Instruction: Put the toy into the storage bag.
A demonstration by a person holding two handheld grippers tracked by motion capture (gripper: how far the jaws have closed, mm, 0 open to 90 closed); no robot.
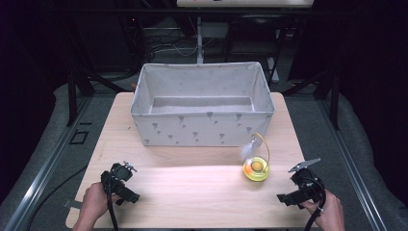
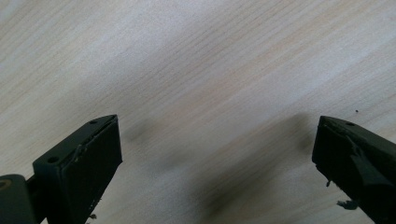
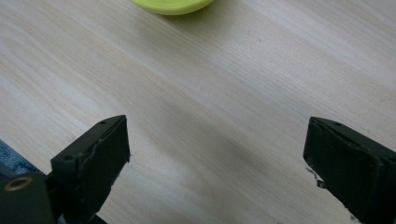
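Observation:
A yellow round toy (image 1: 256, 168) with an orange ball in it, a curved wire and a pale feather sits on the wooden table (image 1: 192, 187), right of centre. Its yellow rim (image 3: 173, 5) shows at the top of the right gripper view. My right gripper (image 1: 284, 197) rests near the table's front right, open, jaws wide apart over bare wood (image 3: 215, 140). My left gripper (image 1: 131, 196) lies at the front left, also open, with nothing between its jaws (image 2: 215, 154). A hand holds each gripper.
A large grey fabric bin (image 1: 202, 103) with a small printed pattern stands open at the back half of the table; its inside looks empty. Dark frames and cables stand behind the table. Grey floor lies on both sides.

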